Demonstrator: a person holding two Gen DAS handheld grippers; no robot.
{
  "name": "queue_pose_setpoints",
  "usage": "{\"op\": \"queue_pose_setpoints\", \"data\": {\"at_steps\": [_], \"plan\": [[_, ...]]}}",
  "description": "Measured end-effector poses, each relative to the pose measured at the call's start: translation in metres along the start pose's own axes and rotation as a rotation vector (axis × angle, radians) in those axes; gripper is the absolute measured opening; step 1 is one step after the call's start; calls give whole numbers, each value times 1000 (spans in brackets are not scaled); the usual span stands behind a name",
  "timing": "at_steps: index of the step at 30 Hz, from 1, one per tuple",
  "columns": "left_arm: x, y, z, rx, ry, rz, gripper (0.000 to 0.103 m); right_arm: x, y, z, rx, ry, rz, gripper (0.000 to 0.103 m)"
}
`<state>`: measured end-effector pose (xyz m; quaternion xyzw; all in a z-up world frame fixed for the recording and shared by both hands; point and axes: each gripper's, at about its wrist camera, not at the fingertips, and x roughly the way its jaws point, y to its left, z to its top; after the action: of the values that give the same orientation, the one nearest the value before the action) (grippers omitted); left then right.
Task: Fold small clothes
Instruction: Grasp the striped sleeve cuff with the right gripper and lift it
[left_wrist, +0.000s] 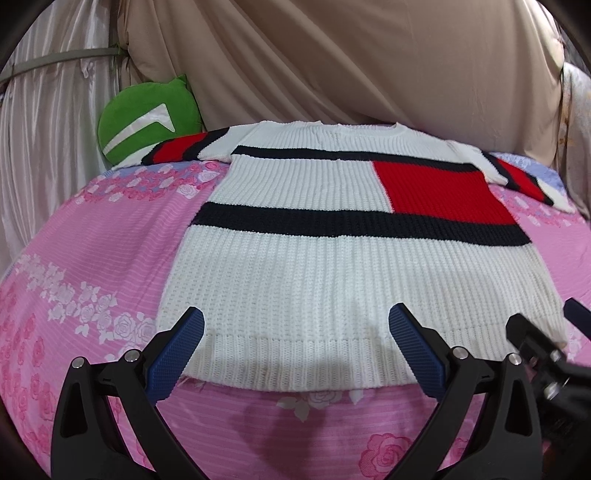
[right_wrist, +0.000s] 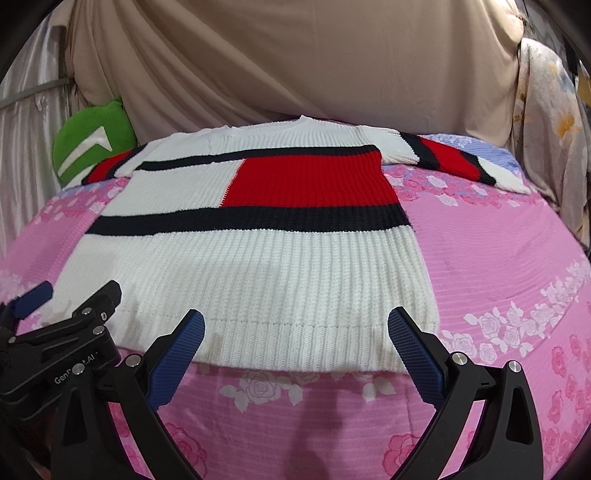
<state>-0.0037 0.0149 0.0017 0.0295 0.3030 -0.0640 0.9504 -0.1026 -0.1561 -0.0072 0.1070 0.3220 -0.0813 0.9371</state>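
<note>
A small white knit sweater (left_wrist: 317, 280) with black stripes and a red block lies flat, face up, on the pink bed sheet, sleeves spread to both sides. It also shows in the right wrist view (right_wrist: 258, 266). My left gripper (left_wrist: 295, 350) is open and empty, hovering just above the sweater's ribbed hem near its left part. My right gripper (right_wrist: 295, 350) is open and empty above the hem's right part. The right gripper also shows at the right edge of the left wrist view (left_wrist: 546, 350), and the left gripper at the left edge of the right wrist view (right_wrist: 66, 321).
The pink rose-print sheet (left_wrist: 92, 258) covers the bed all around the sweater. A green plush cushion (left_wrist: 147, 118) sits at the back left, by the left sleeve. Beige draped cloth (left_wrist: 332, 55) hangs behind the bed. A floral fabric (right_wrist: 554, 129) hangs at the back right.
</note>
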Motion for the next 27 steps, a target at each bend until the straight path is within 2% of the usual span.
{"op": "queue_pose_setpoints", "data": {"at_steps": [2,6,8,13,15,19,22,23,24,25,27], "plan": [[-3,9,1,-29,-10,-30,98,-1,-23,12,28,-32,30,98],[-1,22,18,-20,-10,-24,98,5,-105,63,88,-126,-75,98],[1,33,33,-24,-20,-24,98,18,-153,92,150,-141,-114,98],[17,50,69,2,-36,2,98,81,-291,155,422,-71,-137,98],[30,55,79,17,-27,22,98,105,-332,168,522,-60,-151,96],[52,65,94,17,0,11,98,146,-396,184,651,-20,-256,88],[67,70,102,16,14,-9,98,167,-422,190,729,-15,-262,72],[71,69,104,18,17,-11,97,171,-424,194,735,-29,-270,58],[76,70,107,21,20,-13,97,177,-427,200,745,-25,-240,45],[79,70,110,24,21,-16,96,185,-427,207,759,-12,-195,10],[86,69,118,33,19,-10,91,185,-409,229,734,-57,-174,11]]}}
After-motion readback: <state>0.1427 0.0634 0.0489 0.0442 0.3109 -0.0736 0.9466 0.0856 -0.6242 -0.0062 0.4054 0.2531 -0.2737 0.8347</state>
